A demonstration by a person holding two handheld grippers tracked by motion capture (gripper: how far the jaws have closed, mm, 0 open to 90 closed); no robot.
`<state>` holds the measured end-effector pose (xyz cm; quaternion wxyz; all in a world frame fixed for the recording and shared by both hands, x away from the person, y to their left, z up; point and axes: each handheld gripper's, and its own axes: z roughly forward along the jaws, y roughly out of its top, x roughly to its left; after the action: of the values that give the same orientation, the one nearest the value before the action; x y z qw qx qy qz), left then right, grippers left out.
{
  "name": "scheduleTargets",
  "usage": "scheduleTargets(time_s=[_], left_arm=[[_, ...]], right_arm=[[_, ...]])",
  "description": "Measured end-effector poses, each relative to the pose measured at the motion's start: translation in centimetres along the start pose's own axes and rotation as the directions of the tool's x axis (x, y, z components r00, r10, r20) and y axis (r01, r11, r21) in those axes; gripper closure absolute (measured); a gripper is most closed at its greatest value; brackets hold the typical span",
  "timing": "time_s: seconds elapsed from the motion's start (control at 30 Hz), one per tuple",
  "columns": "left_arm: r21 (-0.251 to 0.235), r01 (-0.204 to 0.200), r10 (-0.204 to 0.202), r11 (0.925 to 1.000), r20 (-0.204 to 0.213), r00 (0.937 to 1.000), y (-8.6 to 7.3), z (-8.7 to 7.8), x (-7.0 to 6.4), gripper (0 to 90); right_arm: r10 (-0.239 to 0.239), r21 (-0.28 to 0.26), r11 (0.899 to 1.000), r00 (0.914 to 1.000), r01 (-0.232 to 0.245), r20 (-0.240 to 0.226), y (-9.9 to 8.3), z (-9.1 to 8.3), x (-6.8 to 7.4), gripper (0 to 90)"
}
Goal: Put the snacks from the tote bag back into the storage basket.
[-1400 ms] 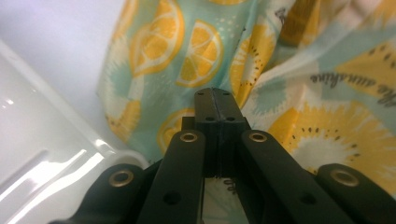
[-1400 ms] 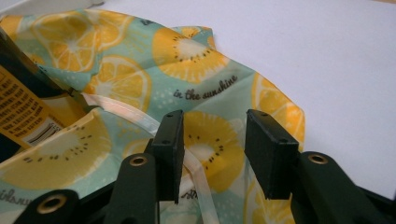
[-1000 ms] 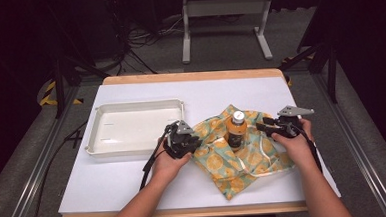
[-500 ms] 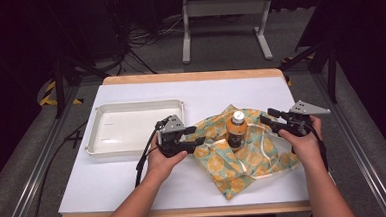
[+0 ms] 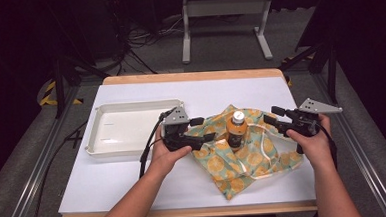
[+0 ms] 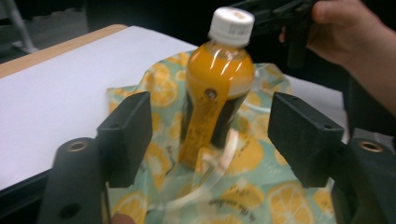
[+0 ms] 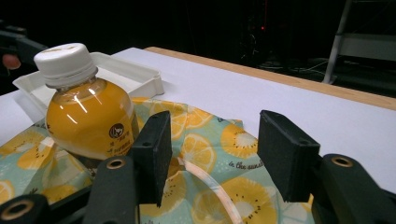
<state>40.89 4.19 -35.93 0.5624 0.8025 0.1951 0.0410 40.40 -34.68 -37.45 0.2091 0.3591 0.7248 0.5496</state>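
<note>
An orange juice bottle [image 5: 236, 131] with a white cap stands upright on a lemon-print cloth bag [image 5: 243, 158] on the white table top. My left gripper [image 5: 203, 129] is open just left of the bottle, jaws pointing at it. In the left gripper view the bottle [image 6: 217, 88] stands between and beyond the spread jaws. My right gripper [image 5: 273, 115] is open to the right of the bottle, a short gap away. The right gripper view shows the bottle [image 7: 86, 112] left of its jaws and the bag [image 7: 210, 154] beneath them.
A white tray [image 5: 103, 146] lies empty on the left half of the table, close behind the left gripper. A pale drawstring [image 5: 263, 152] loops across the bag. The wooden table edge [image 5: 189, 76] runs along the far side; cables and a metal stand are on the floor beyond.
Both grippers have drawn apart from the bottle, the left going left and the right going right. The bottle stays upright on the bag.
</note>
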Motion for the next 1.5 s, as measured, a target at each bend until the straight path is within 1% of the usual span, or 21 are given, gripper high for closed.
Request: scheduleTargets(time_s=[0.1, 0.17, 0.23, 0.27, 0.33, 0.4, 0.43, 0.53, 0.57, 0.6, 0.63, 0.67, 0.7, 0.73, 0.87, 0.93, 1.1, 1.33, 1.47, 1.5], left_arm=[[-0.01, -0.012, 0.012, 0.9999, 0.031, 0.9994, 0.9, 0.5, -0.1, 28.4], [-0.013, -0.026, 0.026, 0.9996, 0.039, 0.9989, 1.5, 1.0, -0.1, 28.2], [-0.017, -0.032, 0.033, 0.9993, 0.046, 0.9984, 2.1, 1.3, -0.1, 27.9], [-0.017, -0.032, 0.033, 0.9993, 0.046, 0.9984, 2.1, 1.3, -0.1, 27.9], [-0.021, -0.026, 0.027, 0.9994, 0.056, 0.998, 2.6, 1.7, -0.1, 27.8], [-0.023, -0.031, 0.033, 0.9992, 0.061, 0.9976, 3.0, 2.1, -0.1, 27.9], [-0.025, -0.027, 0.029, 0.9993, 0.065, 0.9975, 3.3, 2.3, -0.1, 27.9], [-0.027, -0.03, 0.032, 0.9992, 0.066, 0.9973, 3.6, 2.6, -0.1, 27.9], [-0.025, -0.024, 0.025, 0.9994, 0.073, 0.997, 3.9, 2.9, 0.0, 27.9], [-0.029, -0.002, 0.004, 0.9996, 0.085, 0.9964, 4.0, 3.2, 0.1, 27.8], [-0.026, 0.009, -0.007, 0.9996, 0.091, 0.9959, 4.0, 3.3, 0.2, 27.8], [-0.026, 0.009, -0.007, 0.9996, 0.091, 0.9959, 4.0, 3.3, 0.2, 27.6], [-0.026, 0.014, -0.011, 0.9996, 0.089, 0.996, 4.1, 3.7, 0.3, 27.6], [-0.03, 0.01, -0.008, 0.9995, 0.083, 0.9965, 4.2, 3.9, 0.4, 27.0], [-0.045, 0.011, -0.006, 0.9989, 0.089, 0.996, 4.3, 4.4, 0.6, 26.6], [-0.053, -0.014, 0.018, 0.9985, 0.074, 0.9971, 4.3, 4.7, 0.6, 26.6], [-0.078, -0.043, 0.048, 0.996, 0.071, 0.9963, 4.1, 5.9, 0.3, 25.8], [-0.102, -0.051, 0.059, 0.9935, 0.073, 0.9956, 3.9, 6.9, 0.2, 25.7], [-0.099, -0.049, 0.057, 0.9939, 0.085, 0.9947, 3.6, 7.5, 0.2, 26.0], [-0.102, -0.056, 0.064, 0.9932, 0.081, 0.9947, 3.6, 7.6, 0.2, 26.1]], right_arm=[[-0.001, 0.0, 1.0, 1.0, 0.001, -0.002, 0.0, -0.4, -0.1, 43.2], [-0.004, -0.002, 1.0, 1.0, 0.004, -0.002, 0.1, -0.6, -0.2, 42.6], [0.002, 0.005, 1.0, 1.0, -0.002, -0.004, 0.0, -0.8, -0.4, 42.2], [0.0, 0.007, 1.0, 1.0, 0.0, 0.001, 0.0, -0.8, -0.4, 42.2], [-0.003, 0.011, 1.0, 1.0, 0.003, 0.004, -0.1, -0.7, -0.5, 41.9], [0.0, 0.014, 1.0, 1.0, 0.0, 0.001, -0.1, -0.7, -0.5, 41.5], [-0.003, 0.015, 1.0, 1.0, 0.003, 0.001, -0.1, -0.7, -0.5, 41.5], [-0.002, 0.015, 1.0, 1.0, 0.002, -0.002, -0.1, -0.7, -0.5, 41.4], [-0.002, 0.012, 1.0, 1.0, 0.002, -0.003, -0.1, -0.8, -0.5, 41.0], [0.008, 0.007, 1.0, 0.9999, -0.008, -0.006, -0.1, -0.8, -0.5, 40.1], [0.011, 0.003, 1.0, 0.9999, -0.011, -0.011, -0.1, -0.8, -0.5, 40.0], [0.011, 0.003, 1.0, 0.9999, -0.011, -0.011, -0.1, -0.8, -0.5, 40.0], [0.011, 0.003, 1.0, 0.9999, -0.011, -0.013, -0.1, -0.8, -0.4, 40.0], [0.008, 0.004, 1.0, 0.9999, -0.008, -0.012, -0.1, -0.8, -0.4, 39.9], [0.008, 0.005, 1.0, 0.9999, -0.008, -0.011, -0.1, -0.8, -0.5, 39.8], [0.009, 0.005, 1.0, 0.9999, -0.009, -0.01, -0.1, -0.9, -0.6, 39.7], [0.012, -0.006, 1.0, 0.9999, -0.012, -0.002, -0.1, -1.1, -0.7, 39.6], [0.011, -0.005, 1.0, 0.9999, -0.011, -0.005, -0.1, -1.0, -0.6, 39.5], [0.015, -0.005, 1.0, 0.9999, -0.015, -0.004, -0.2, -1.1, -0.7, 39.5], [0.015, -0.006, 1.0, 0.9999, -0.015, -0.005, -0.2, -1.1, -0.7, 39.5]])
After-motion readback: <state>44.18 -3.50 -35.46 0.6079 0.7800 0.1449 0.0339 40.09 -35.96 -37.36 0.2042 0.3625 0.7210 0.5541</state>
